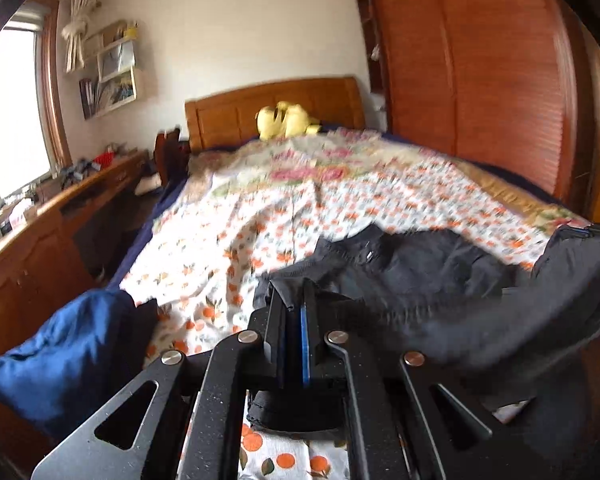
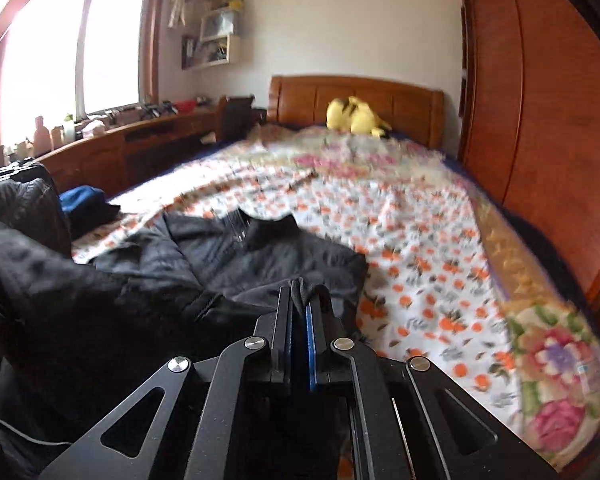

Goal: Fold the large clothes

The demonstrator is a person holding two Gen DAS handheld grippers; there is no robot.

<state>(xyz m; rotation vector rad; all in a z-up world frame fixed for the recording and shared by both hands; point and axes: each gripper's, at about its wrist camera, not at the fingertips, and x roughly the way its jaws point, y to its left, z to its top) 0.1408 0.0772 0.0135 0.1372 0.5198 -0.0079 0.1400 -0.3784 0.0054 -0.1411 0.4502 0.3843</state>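
Observation:
A large black jacket (image 1: 412, 268) lies crumpled at the near end of the bed, its collar toward the headboard. In the left wrist view my left gripper (image 1: 290, 292) is shut on a fold of the jacket's hem, and black cloth drapes off to the right. In the right wrist view the same jacket (image 2: 220, 256) spreads to the left, and my right gripper (image 2: 300, 288) is shut on another bit of its edge, with cloth and a cord showing between the pads. Both views are blurred by motion.
The bed carries a white sheet with an orange print (image 1: 340, 200). A yellow plush toy (image 2: 356, 116) sits by the wooden headboard (image 2: 380, 96). A blue cushion (image 1: 60, 352) lies at the bed's left. A wooden desk (image 2: 120, 144) runs under the window, a wardrobe (image 1: 480, 72) stands at the right.

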